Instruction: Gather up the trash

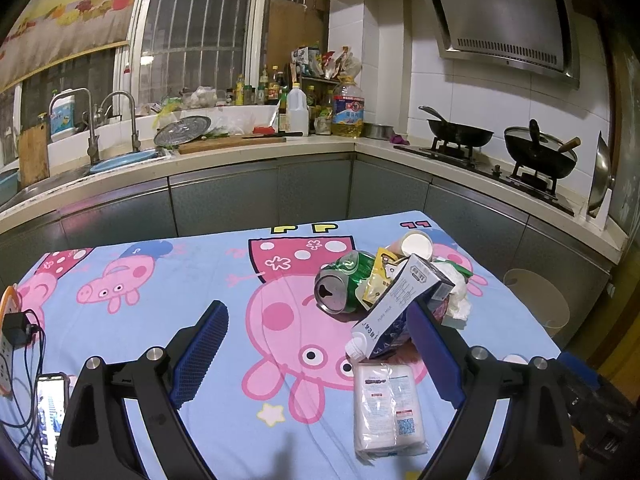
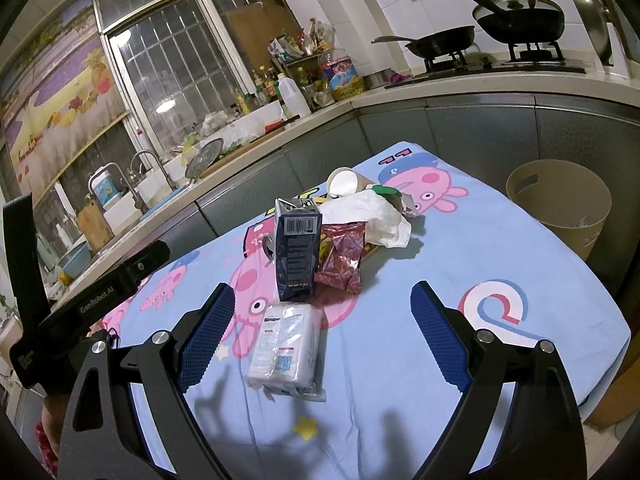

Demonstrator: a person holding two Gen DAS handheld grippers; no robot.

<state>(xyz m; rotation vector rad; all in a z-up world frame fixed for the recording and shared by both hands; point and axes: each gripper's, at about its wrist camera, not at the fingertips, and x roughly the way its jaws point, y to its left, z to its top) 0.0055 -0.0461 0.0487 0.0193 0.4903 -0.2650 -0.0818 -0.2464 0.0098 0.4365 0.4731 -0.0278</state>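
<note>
Right wrist view: both tools (image 2: 320, 336) (image 1: 320, 354) gape wide; dented milk carton (image 2: 297, 254) leans on trash.

both wrist views low over table (image 1: 168, 280), facing counter; share trash pile (image 2: 340, 220).

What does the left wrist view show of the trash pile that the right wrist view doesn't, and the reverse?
Left wrist only: the crushed green can and yellow wrapper beside the milk carton.
Right wrist only: the red foil packet and a clear look into the beige bin past the table's edge.
Both: the carton, tissue pack, paper cup and white crumpled paper. Each hand-held gripper is open, holding nothing.
</note>
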